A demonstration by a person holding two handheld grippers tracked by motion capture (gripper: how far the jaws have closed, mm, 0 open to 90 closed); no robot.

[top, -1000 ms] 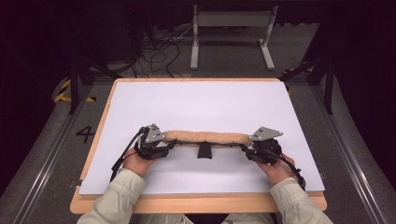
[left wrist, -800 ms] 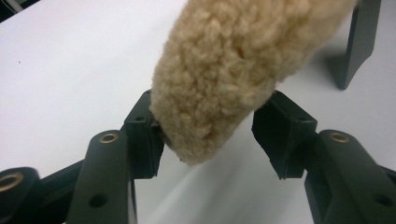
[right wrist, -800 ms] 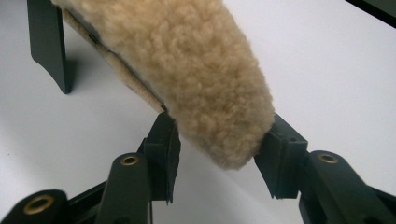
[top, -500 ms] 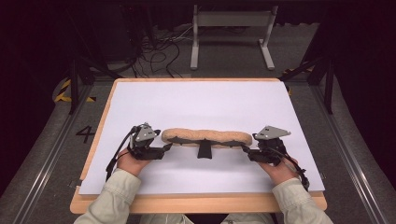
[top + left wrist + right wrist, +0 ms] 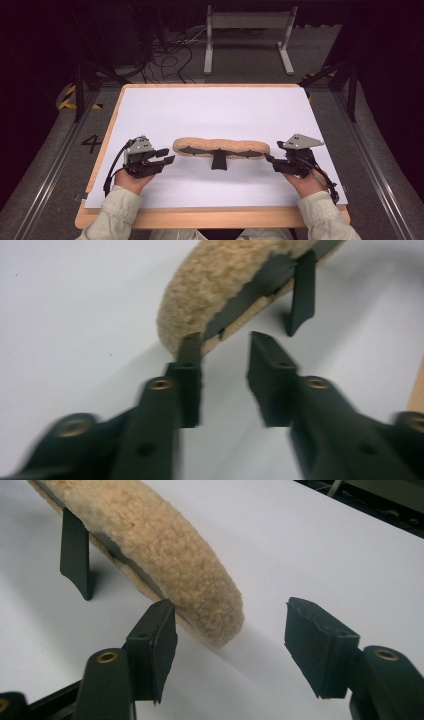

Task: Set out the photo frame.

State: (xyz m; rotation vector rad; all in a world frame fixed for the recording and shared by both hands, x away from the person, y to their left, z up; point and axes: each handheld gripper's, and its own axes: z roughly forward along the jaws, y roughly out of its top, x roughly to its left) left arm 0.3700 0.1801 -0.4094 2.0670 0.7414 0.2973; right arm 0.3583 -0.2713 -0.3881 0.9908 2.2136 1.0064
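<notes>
white table sheet (image 5: 210, 107) bears the fleece pad (image 5: 221, 146) — both tools, left (image 5: 166, 156) and right (image 5: 270, 162), spread beside its ends.

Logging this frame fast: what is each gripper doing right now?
Left gripper: open, holding nothing, just off the end of the long tan fleecy pad.
Right gripper: open, holding nothing, at its other end.

We read a single mark: a dark numeral "4" (image 5: 91, 144) painted on the grey floor (image 5: 45, 165), just left of the surface's (image 5: 210, 217) near-left corner. We can read no other text, label or brand.
</notes>
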